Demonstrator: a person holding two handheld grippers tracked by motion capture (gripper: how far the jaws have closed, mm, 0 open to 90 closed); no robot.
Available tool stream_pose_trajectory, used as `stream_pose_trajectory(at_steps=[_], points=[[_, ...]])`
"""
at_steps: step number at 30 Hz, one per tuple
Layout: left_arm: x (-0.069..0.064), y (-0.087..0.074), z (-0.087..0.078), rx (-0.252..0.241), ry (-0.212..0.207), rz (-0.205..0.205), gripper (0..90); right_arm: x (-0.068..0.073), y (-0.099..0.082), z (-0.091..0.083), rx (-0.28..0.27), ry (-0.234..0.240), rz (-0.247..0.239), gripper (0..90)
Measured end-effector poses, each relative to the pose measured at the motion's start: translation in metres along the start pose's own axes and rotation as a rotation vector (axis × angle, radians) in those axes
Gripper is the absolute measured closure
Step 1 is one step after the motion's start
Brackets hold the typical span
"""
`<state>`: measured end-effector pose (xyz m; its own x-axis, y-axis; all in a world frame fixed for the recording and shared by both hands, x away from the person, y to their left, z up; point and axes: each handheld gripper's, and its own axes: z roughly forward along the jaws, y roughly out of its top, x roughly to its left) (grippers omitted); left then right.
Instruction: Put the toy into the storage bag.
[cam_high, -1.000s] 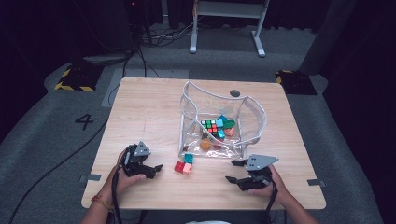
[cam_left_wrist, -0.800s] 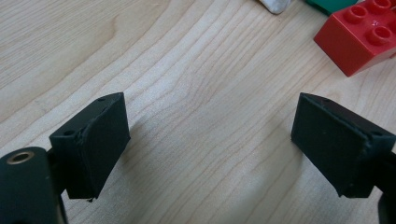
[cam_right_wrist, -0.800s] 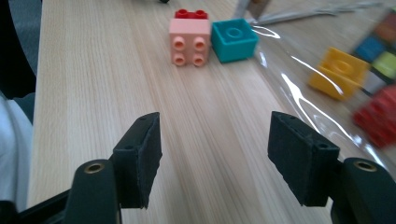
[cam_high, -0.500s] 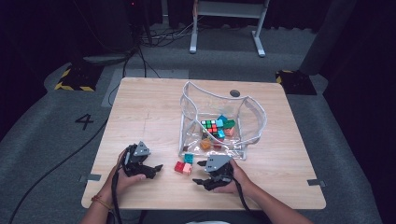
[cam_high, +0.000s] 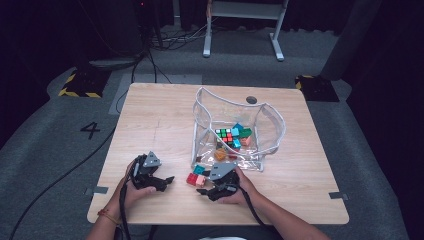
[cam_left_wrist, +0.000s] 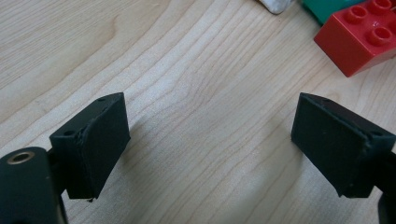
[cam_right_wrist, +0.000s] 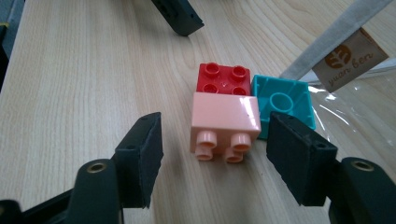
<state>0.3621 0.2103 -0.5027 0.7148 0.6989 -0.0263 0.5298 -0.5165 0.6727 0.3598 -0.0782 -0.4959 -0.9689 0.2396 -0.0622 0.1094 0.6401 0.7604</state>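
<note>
- 3 small bricks sit mid-frame on the counter (cam_right_wrist: 70, 70); the pink brick (cam_right_wrist: 225, 122) looks light, rigid, smooth-sided plastic.
- Right gripper (cam_right_wrist: 215, 156) fingers, just closing, straddle it without touching; grip its flat sides.
- Left gripper (cam_left_wrist: 212, 149) fingers gape wide, empty.

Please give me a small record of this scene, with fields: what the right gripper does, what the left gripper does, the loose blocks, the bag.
right gripper: jaws open, just closing around the pink plastic block, not yet pressing
left gripper: open over bare wooden table
loose blocks: red studded block and teal block touch the pink one
bag: clear plastic zip bag holding a colourful puzzle cube
</note>
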Motion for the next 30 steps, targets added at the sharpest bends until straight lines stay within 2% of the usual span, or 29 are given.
stream_pose_trajectory(at_steps=[1, 2, 4, 5, 9, 11, 12, 14, 16, 20, 25, 28, 30], points=[[0.0, 0.0, 0.0, 0.0, -0.001, -0.001, 11.6, 0.0, 0.0, 0.001, 0.007, 0.0, -0.001, 38.8], [0.0, 0.0, 0.0, 0.0, 0.0, 0.0, 11.6, 0.003, 0.001, 0.002, 0.006, -0.006, 0.036, 40.1], [0.0, 0.0, 0.0, 0.001, -0.001, 0.001, 11.6, 0.002, 0.001, 0.003, 0.0, -0.008, 0.031, 45.2], [0.0, 0.0, 0.0, 0.0, 0.0, 0.0, 11.6, 0.002, 0.001, 0.002, 0.007, -0.01, 0.051, 47.5], [0.0, 0.0, 0.0, -0.001, -0.001, 0.0, 11.6, -0.002, -0.001, 0.0, -0.022, -0.005, 0.001, 58.2], [0.0, 0.0, 0.0, 0.0, -0.001, -0.001, 11.6, 0.0, 0.0, -0.002, -0.001, -0.004, 0.015, 58.5], [0.0, 0.0, 0.0, 0.0, 0.0, 0.0, 11.6, 0.001, 0.0, -0.002, -0.009, -0.005, 0.028, 58.6], [0.0, 0.0, 0.0, 0.0, -0.001, 0.0, 11.6, 0.0, -0.001, -0.004, -0.002, 0.005, 0.018, 58.7], [0.0, 0.0, 0.0, -0.001, -0.001, 0.002, 11.6, 0.0, -0.001, -0.007, -0.024, 0.005, 0.002, 58.7], [0.0, 0.0, 0.0, 0.0, -0.002, -0.001, 11.7, -0.002, -0.005, -0.021, -0.048, 0.0, 0.004, 58.8], [0.0, 0.0, 0.0, -0.001, -0.001, 0.0, 11.7, -0.01, -0.01, -0.039, -0.062, -0.007, 0.043, 58.8], [0.0, 0.0, 0.0, -0.001, 0.0, 0.001, 11.7, -0.012, -0.013, -0.047, -0.071, -0.017, 0.031, 58.8], [0.0, 0.0, 0.0, -0.001, 0.0, 0.003, 11.7, -0.012, -0.016, -0.052, -0.058, -0.019, 0.032, 58.8]])
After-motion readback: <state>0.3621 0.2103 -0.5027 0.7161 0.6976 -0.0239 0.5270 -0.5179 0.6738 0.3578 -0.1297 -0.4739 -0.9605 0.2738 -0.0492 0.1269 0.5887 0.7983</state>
